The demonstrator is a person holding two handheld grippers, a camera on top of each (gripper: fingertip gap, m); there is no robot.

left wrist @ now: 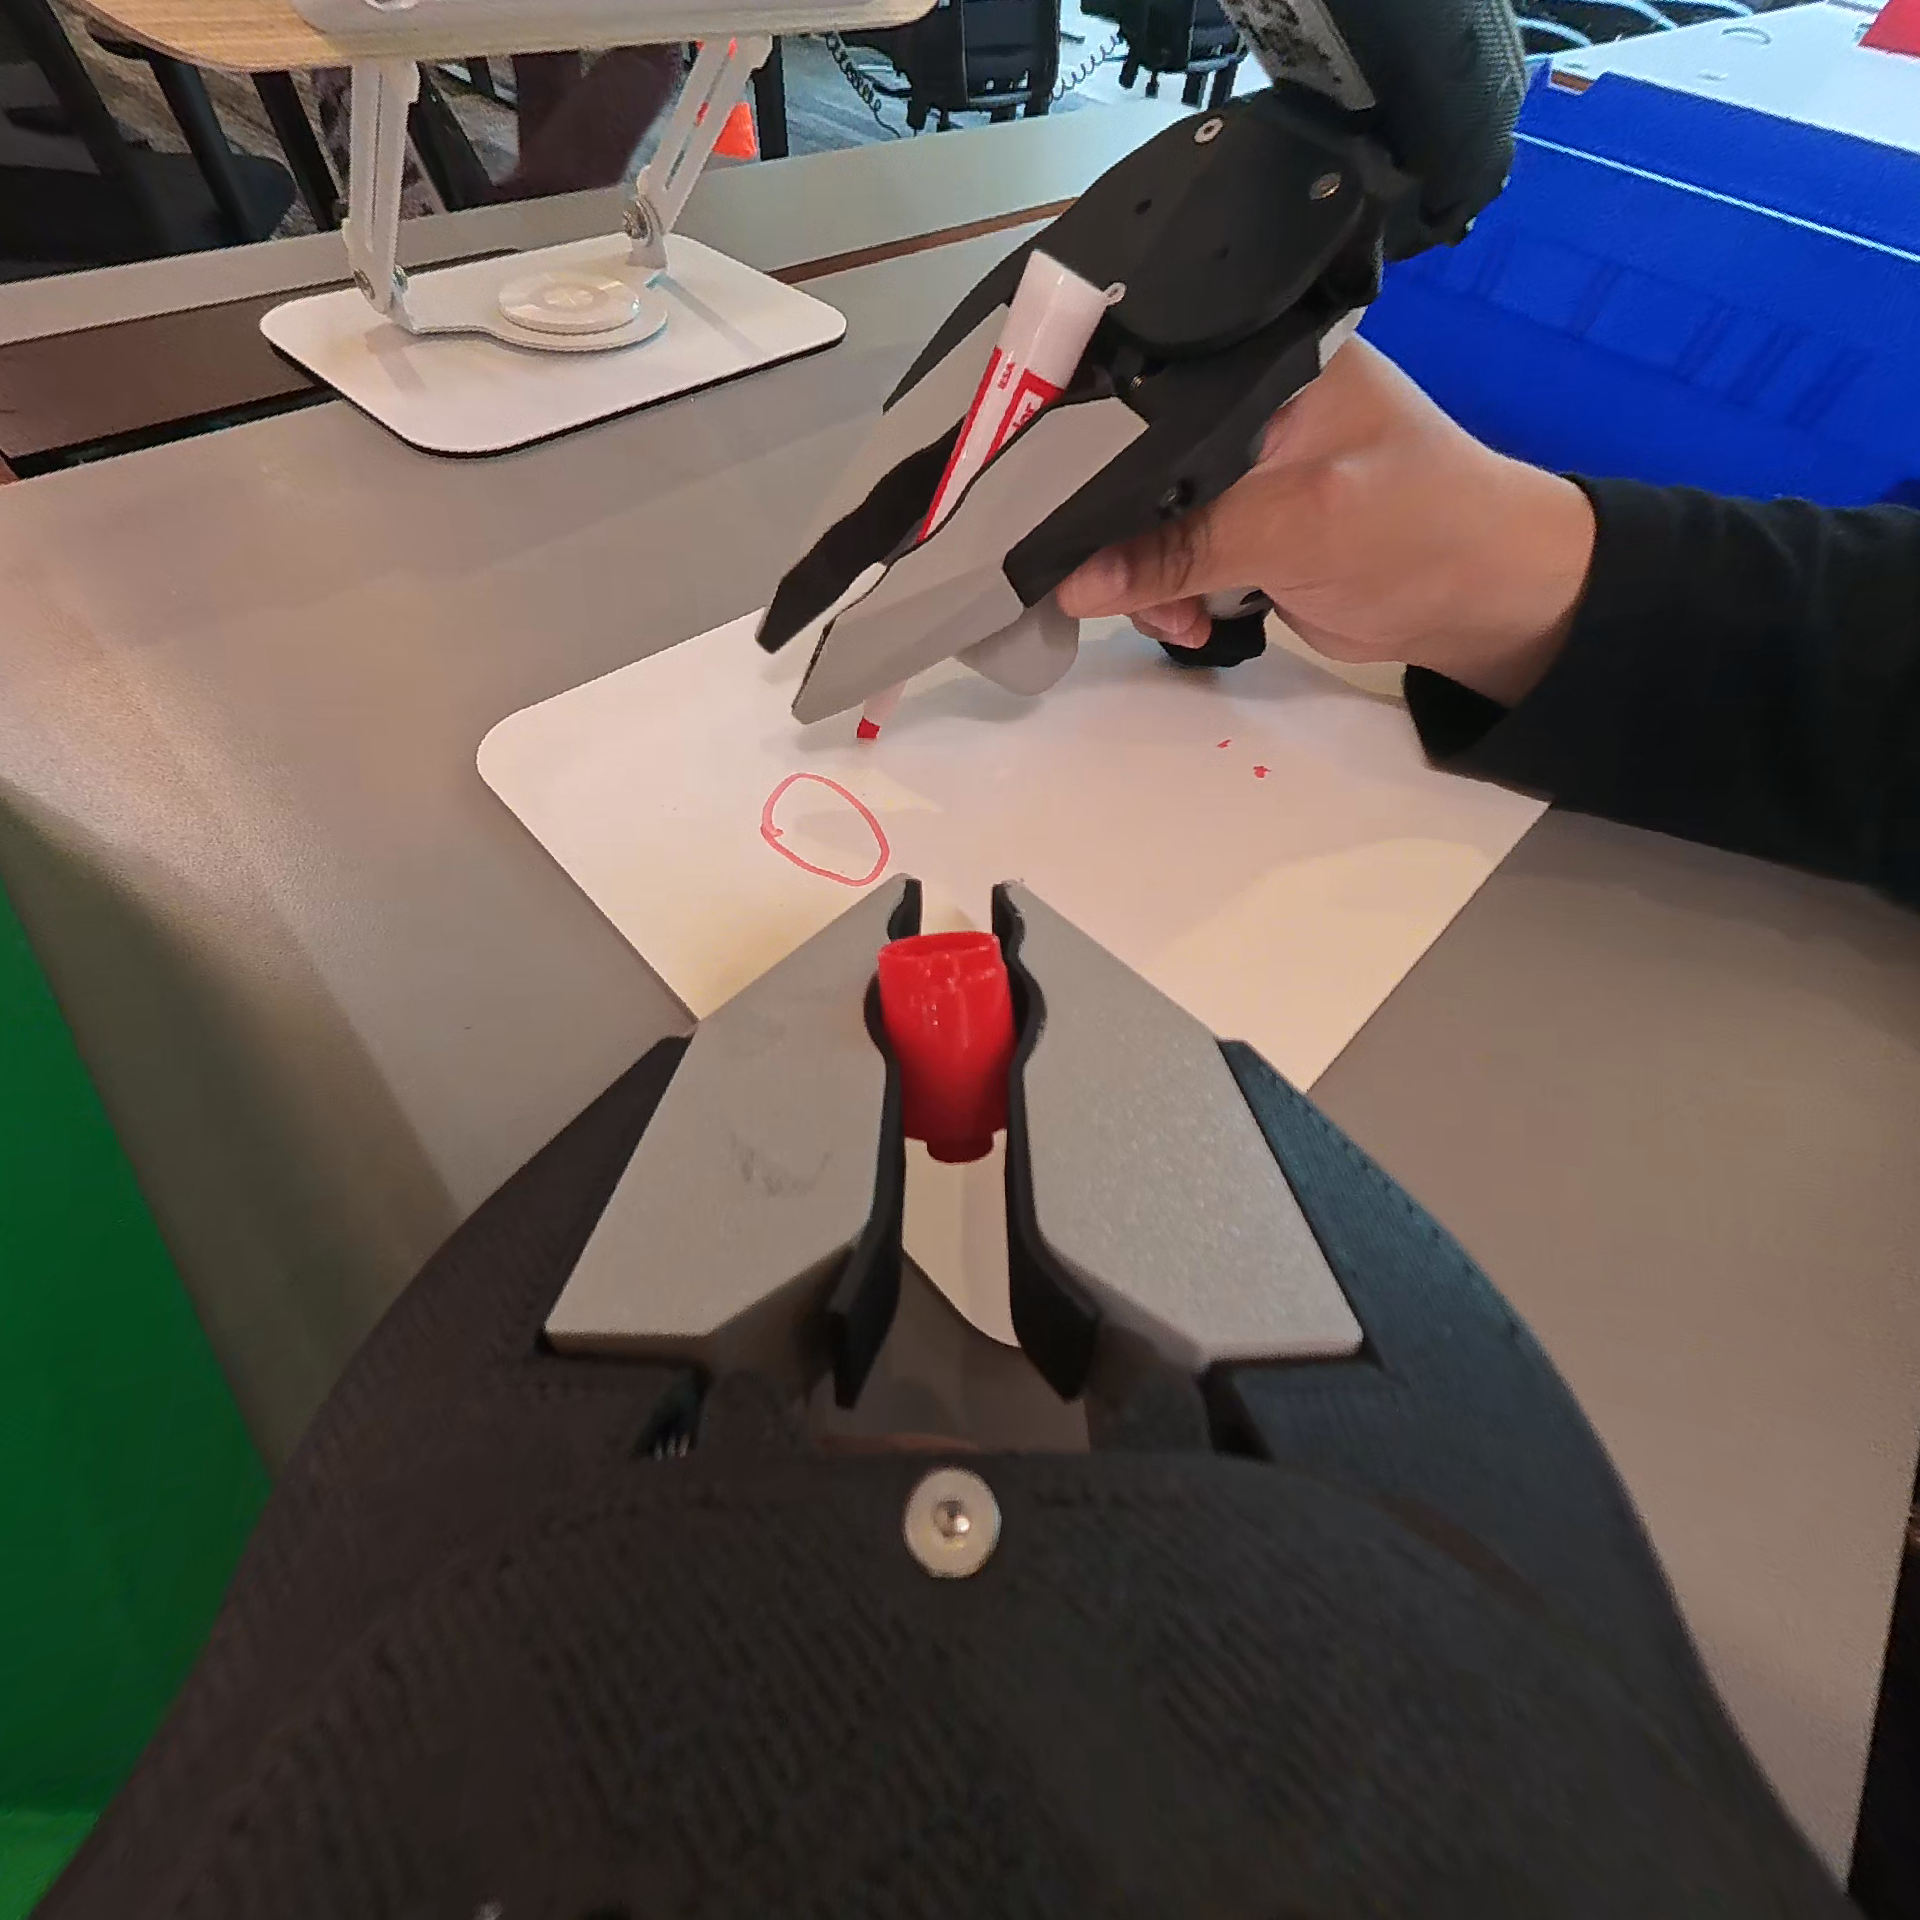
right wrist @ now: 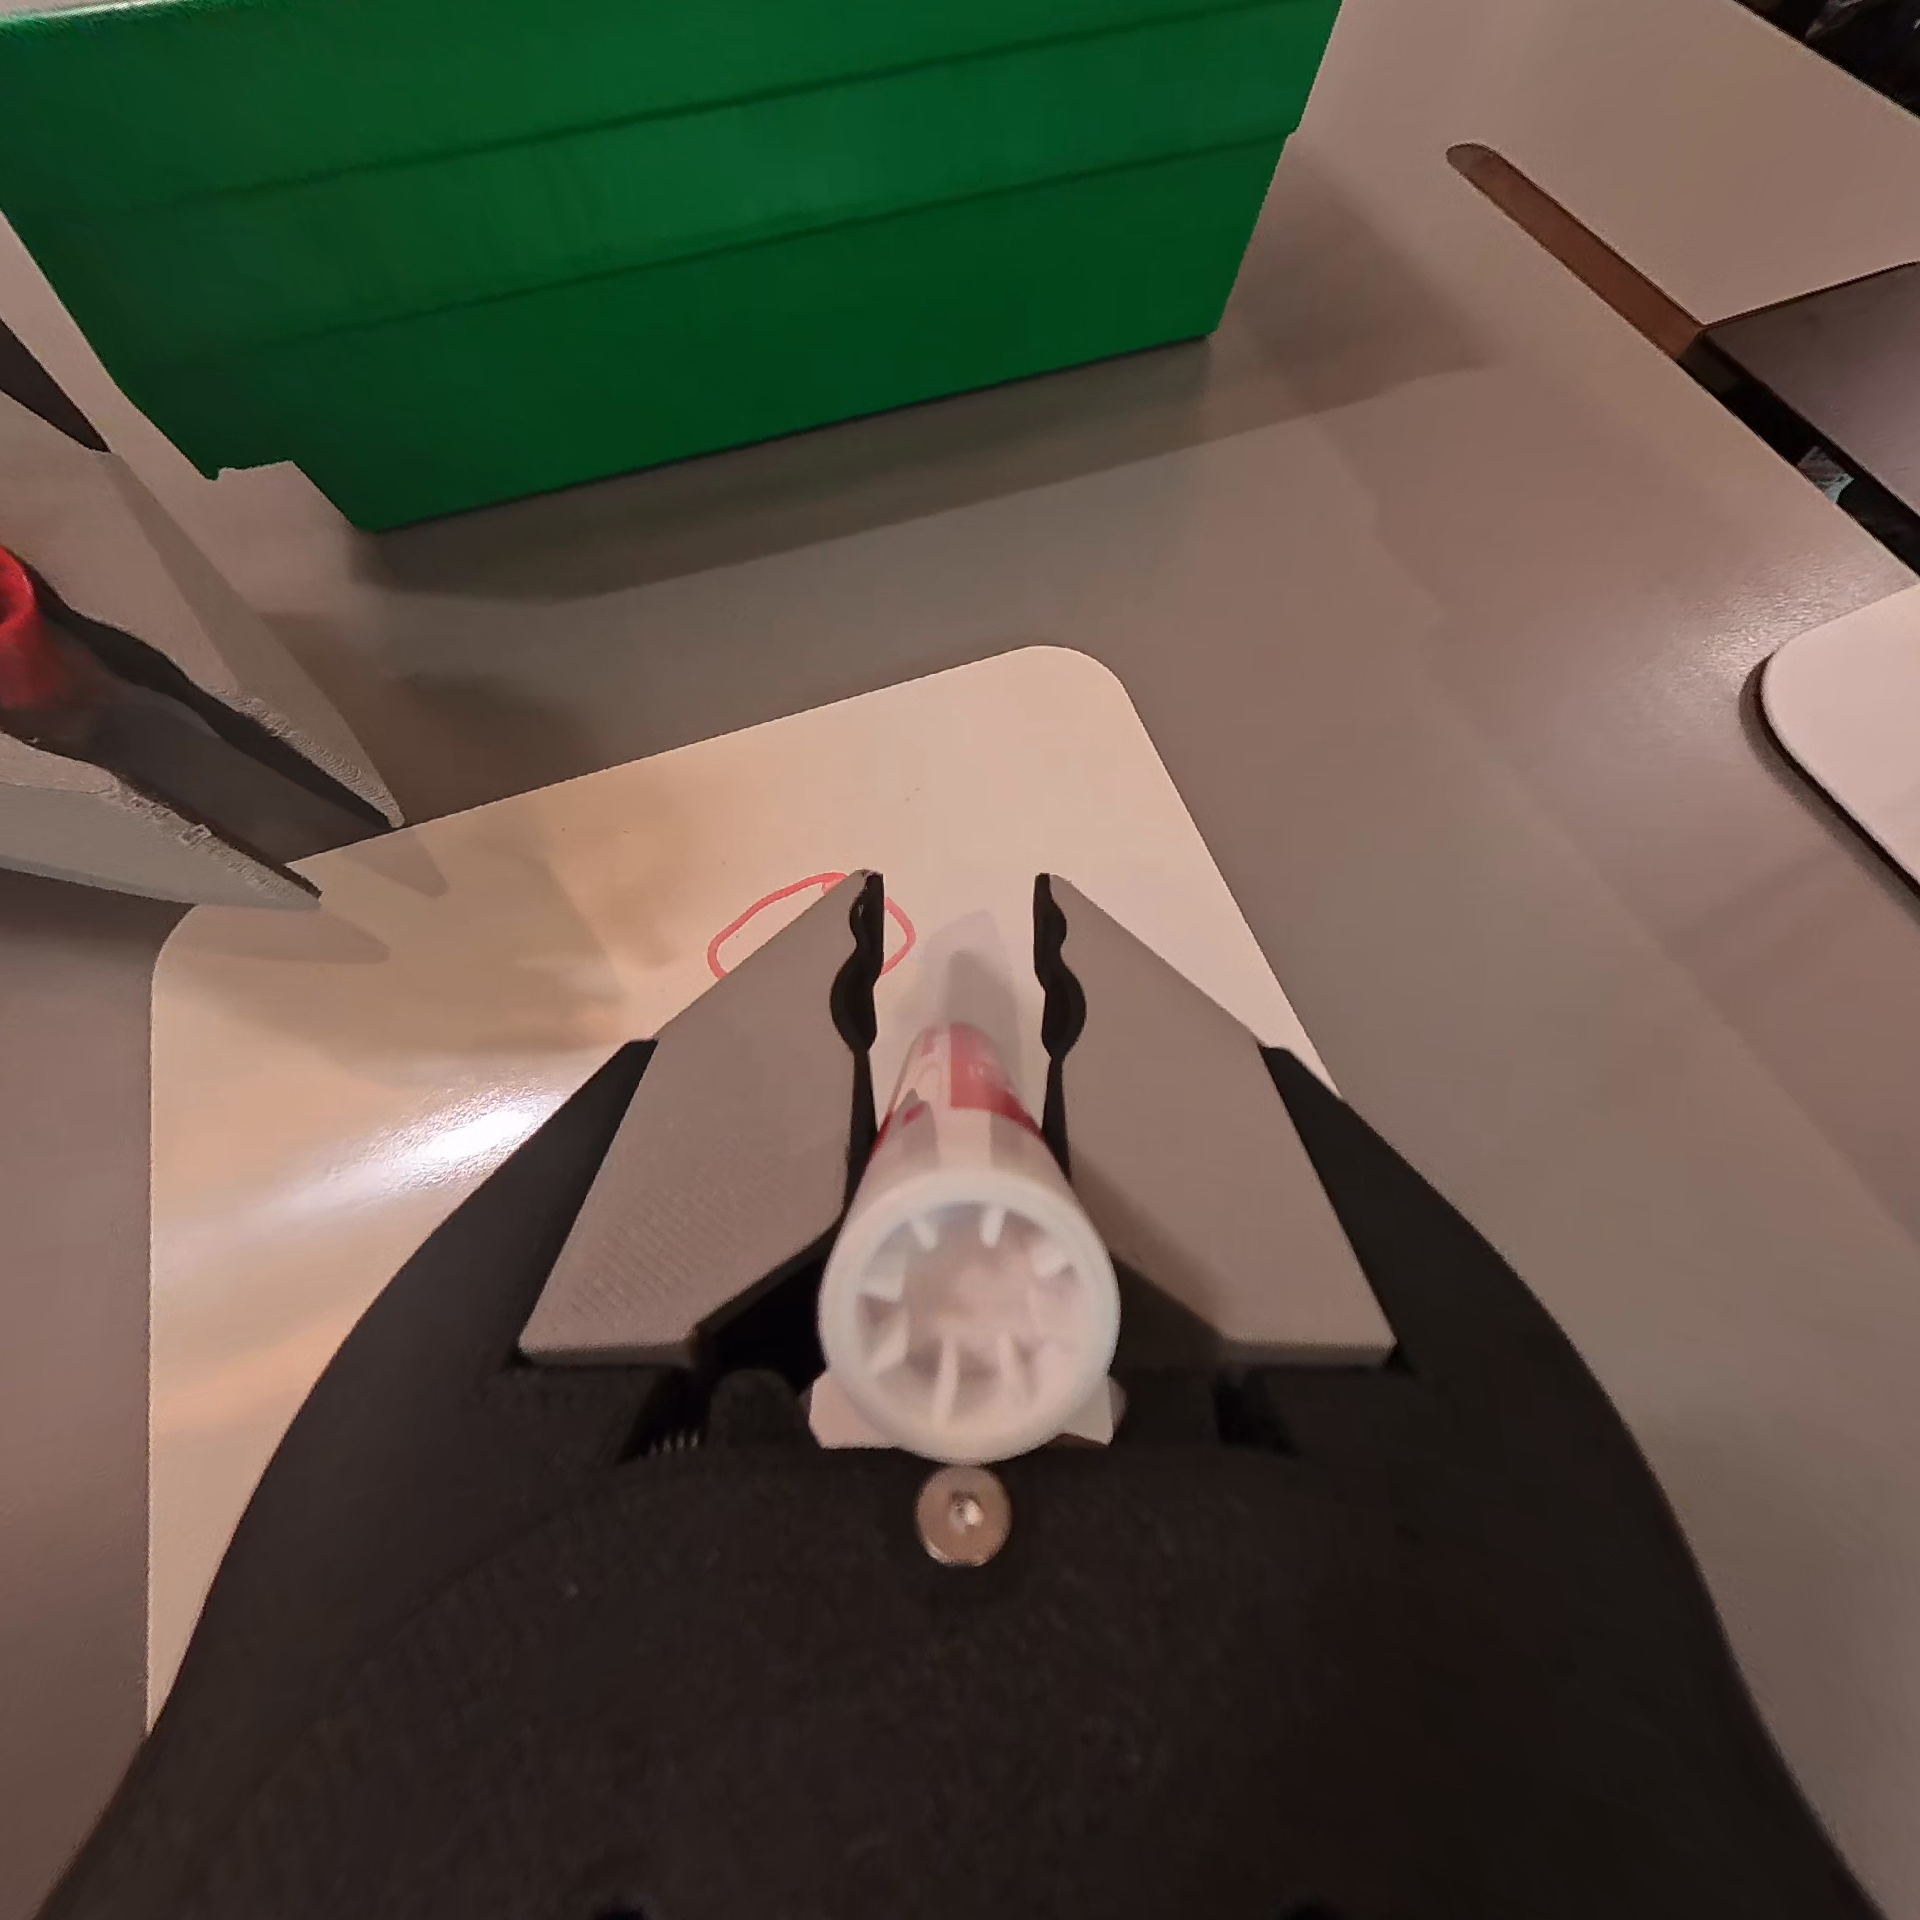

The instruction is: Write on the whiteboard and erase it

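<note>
A white whiteboard [left wrist: 1143,883] lies flat on the grey table, with a red drawn loop [left wrist: 826,828] and small red specks [left wrist: 1247,764] on it. My left gripper [left wrist: 956,904] is shut on a red marker cap [left wrist: 945,1029] and hovers over the board's near corner. My right gripper [left wrist: 795,665] is shut on a white and red marker [left wrist: 1023,374], whose red tip [left wrist: 869,727] points down just above the board, beyond the loop. In the right wrist view my right gripper [right wrist: 958,904] holds the marker [right wrist: 966,1226] end-on over the whiteboard [right wrist: 416,1039], and the loop [right wrist: 748,920] is partly hidden.
A white laptop stand [left wrist: 551,343] sits at the back of the table. A blue bin [left wrist: 1714,291] is at the right and a green bin [right wrist: 665,239] at the left. A hand [left wrist: 1351,530] in a dark sleeve holds the right gripper. The left gripper [right wrist: 208,790] shows at the left of the right wrist view. My right fingertips sit around 10 cm from my left ones.
</note>
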